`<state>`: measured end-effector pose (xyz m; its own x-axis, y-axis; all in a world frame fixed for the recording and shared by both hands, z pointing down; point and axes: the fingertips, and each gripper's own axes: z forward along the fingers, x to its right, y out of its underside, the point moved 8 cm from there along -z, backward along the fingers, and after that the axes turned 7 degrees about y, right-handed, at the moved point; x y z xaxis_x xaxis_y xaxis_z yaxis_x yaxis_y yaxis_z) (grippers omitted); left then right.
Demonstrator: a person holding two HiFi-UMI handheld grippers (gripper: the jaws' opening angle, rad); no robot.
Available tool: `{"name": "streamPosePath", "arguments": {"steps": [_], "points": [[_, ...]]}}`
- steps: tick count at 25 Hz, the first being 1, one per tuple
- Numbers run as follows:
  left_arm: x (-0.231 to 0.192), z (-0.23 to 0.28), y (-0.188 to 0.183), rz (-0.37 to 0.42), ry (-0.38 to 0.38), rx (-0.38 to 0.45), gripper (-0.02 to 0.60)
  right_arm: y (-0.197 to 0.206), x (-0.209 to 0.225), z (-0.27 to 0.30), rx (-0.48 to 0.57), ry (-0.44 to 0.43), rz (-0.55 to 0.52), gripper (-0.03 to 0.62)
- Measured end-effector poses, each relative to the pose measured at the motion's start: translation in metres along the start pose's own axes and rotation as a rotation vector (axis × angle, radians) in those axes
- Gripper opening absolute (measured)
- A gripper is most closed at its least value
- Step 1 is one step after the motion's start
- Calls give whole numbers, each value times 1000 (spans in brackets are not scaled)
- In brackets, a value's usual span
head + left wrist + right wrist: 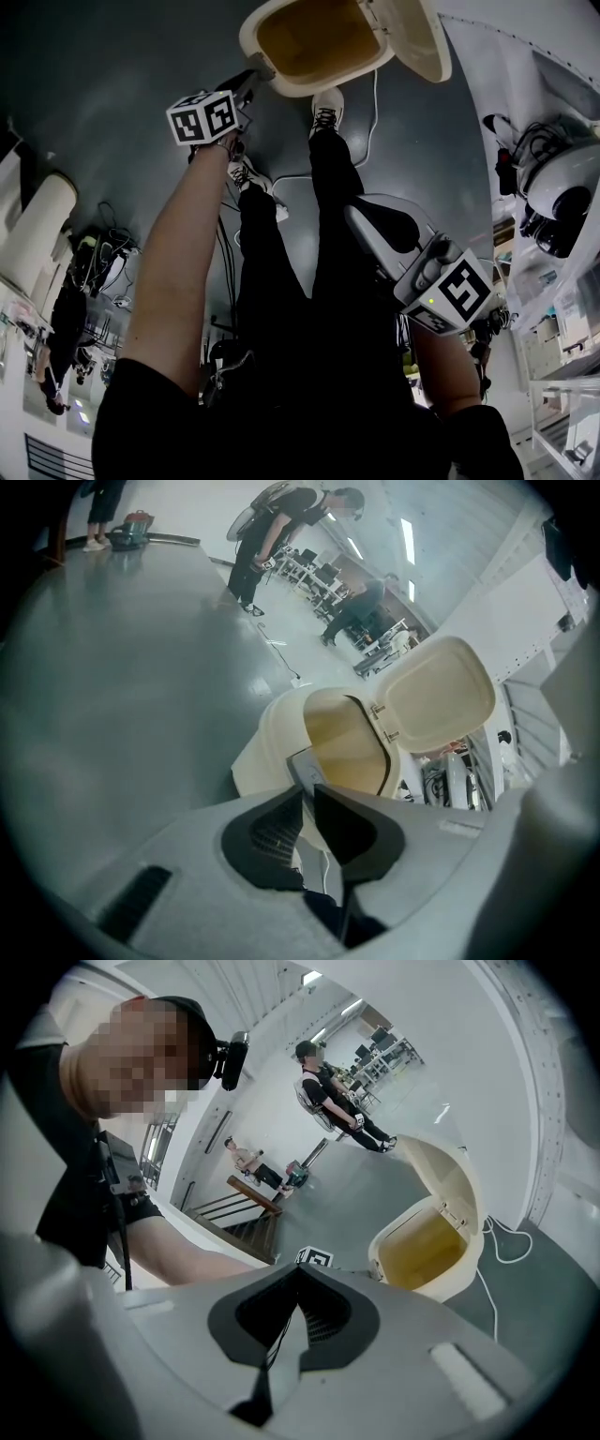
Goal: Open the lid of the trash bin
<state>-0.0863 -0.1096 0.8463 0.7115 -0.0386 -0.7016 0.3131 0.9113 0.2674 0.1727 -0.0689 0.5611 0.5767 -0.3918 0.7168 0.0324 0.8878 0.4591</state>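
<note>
We judge the task done: the trash bin point(281, 70) lid point(417, 37) stands open at upper centre. The left gripper point(251, 82) and right gripper point(361, 214) have jaws pressed together, empty.

White cable point(374, 103) on grey floor point(94, 75)

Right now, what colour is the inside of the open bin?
Yellowish tan, inside the cream plastic trash bin; the head view shows it best.

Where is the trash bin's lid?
At the head view's top, the cream plastic lid stands open, hinged at the right of the cream trash bin, beside the white wall.
</note>
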Motion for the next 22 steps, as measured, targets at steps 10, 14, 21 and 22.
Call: {"name": "streamPosePath", "arguments": {"steps": [10,14,21,22], "points": [[38,-59,-15,48,22,42,0,-10,-37,-16,59,-3,-77,6],[80,-106,-22,118,96,54,0,-16,-70,-27,106,-6,-123,6],[173,-200,-13,214,307,121,0,-14,-136,-53,200,7,-193,6],[189,-215,-12,249,338,116,0,-13,-146,-57,215,10,-202,6]]}}
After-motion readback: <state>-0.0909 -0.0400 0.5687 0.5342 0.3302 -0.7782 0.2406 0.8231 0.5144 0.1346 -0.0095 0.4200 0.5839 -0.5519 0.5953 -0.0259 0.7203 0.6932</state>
